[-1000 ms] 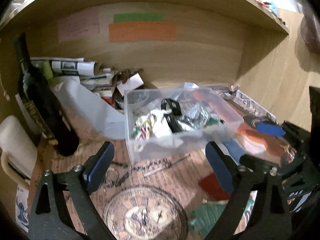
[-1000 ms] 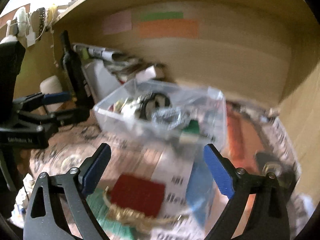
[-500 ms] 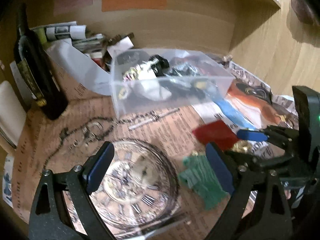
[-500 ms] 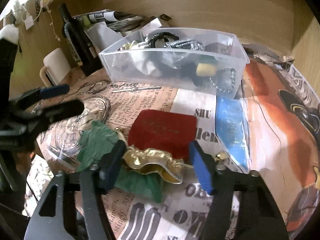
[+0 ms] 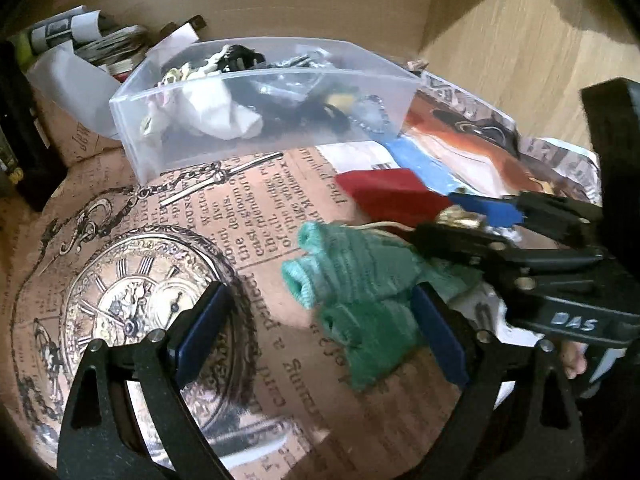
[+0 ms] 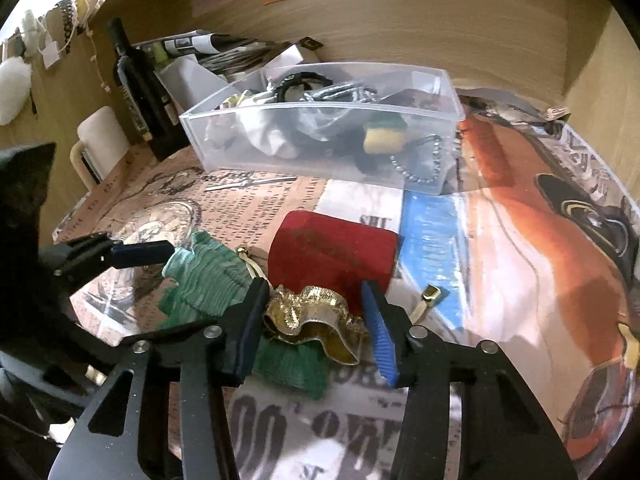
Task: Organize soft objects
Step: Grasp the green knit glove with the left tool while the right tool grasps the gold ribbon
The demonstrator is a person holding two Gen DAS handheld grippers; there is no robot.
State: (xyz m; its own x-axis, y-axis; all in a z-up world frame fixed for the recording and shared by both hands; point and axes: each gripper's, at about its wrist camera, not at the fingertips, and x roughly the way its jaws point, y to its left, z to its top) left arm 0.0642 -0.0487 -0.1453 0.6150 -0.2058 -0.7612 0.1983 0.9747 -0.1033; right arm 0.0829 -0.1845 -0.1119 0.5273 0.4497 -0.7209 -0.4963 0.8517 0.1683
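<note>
A red velvet pouch [image 6: 332, 252] with a gold ruffled top [image 6: 316, 320] lies on the printed table cover, partly over a crumpled green knit cloth [image 6: 208, 280]. My right gripper [image 6: 316, 316] is open, its blue pads either side of the gold ruffle, closing in. My left gripper [image 5: 320, 328] is open and low over the green cloth [image 5: 360, 292]. The red pouch also shows in the left wrist view [image 5: 392, 196]. The right gripper reaches in from the right there [image 5: 476, 216].
A clear plastic bin [image 6: 320, 168] of small soft items and chains stands behind, also in the left wrist view [image 5: 260, 152]. A dark wine bottle [image 6: 140, 88], a white mug [image 6: 100, 140] and rolled papers [image 6: 208, 46] stand at the back left. Wooden walls enclose the desk.
Both grippers have dropped and moved forward. The right jaws have narrowed around the gold ruffle. The left gripper now hangs over the green cloth.
</note>
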